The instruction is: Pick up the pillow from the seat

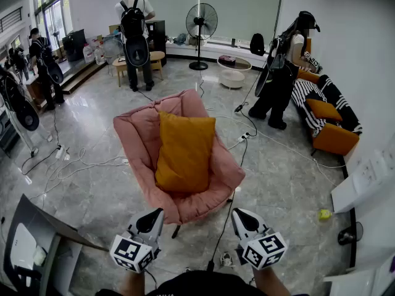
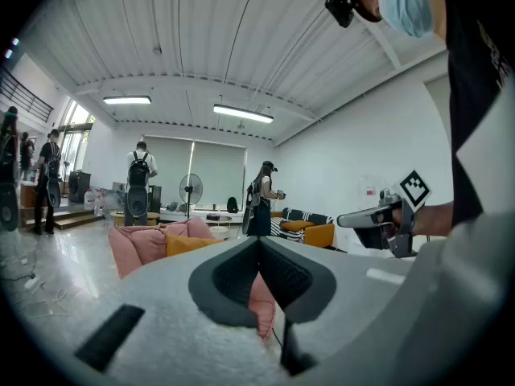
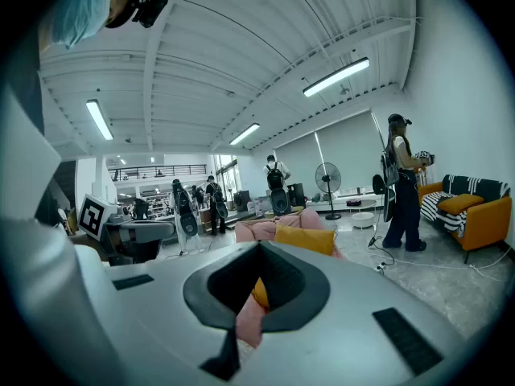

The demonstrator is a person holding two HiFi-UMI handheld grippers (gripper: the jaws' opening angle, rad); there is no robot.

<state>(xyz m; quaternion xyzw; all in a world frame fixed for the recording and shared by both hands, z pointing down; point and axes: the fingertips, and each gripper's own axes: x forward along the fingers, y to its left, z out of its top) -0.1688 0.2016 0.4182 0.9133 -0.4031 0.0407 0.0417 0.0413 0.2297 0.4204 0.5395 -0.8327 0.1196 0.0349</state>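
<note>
A mustard-yellow pillow (image 1: 184,152) leans upright against the back of a pink padded chair (image 1: 139,138) in the middle of the room. Both grippers hover in front of the chair's near edge, apart from it. My left gripper (image 1: 152,217) and right gripper (image 1: 242,217) are both shut with nothing between their jaws. The left gripper view shows its closed tips (image 2: 259,244), with the pillow (image 2: 189,243) and chair (image 2: 135,248) beyond. Past the right gripper's closed tips (image 3: 259,249), the right gripper view shows the pillow (image 3: 306,238) on the chair (image 3: 256,232).
Cables (image 1: 227,217) run over the marble floor around and under the chair. An orange sofa (image 1: 332,135) with a striped throw stands at right, a person (image 1: 278,73) next to it. A fan (image 1: 201,23), round tables and other people stand behind. A grey board (image 1: 38,232) lies near left.
</note>
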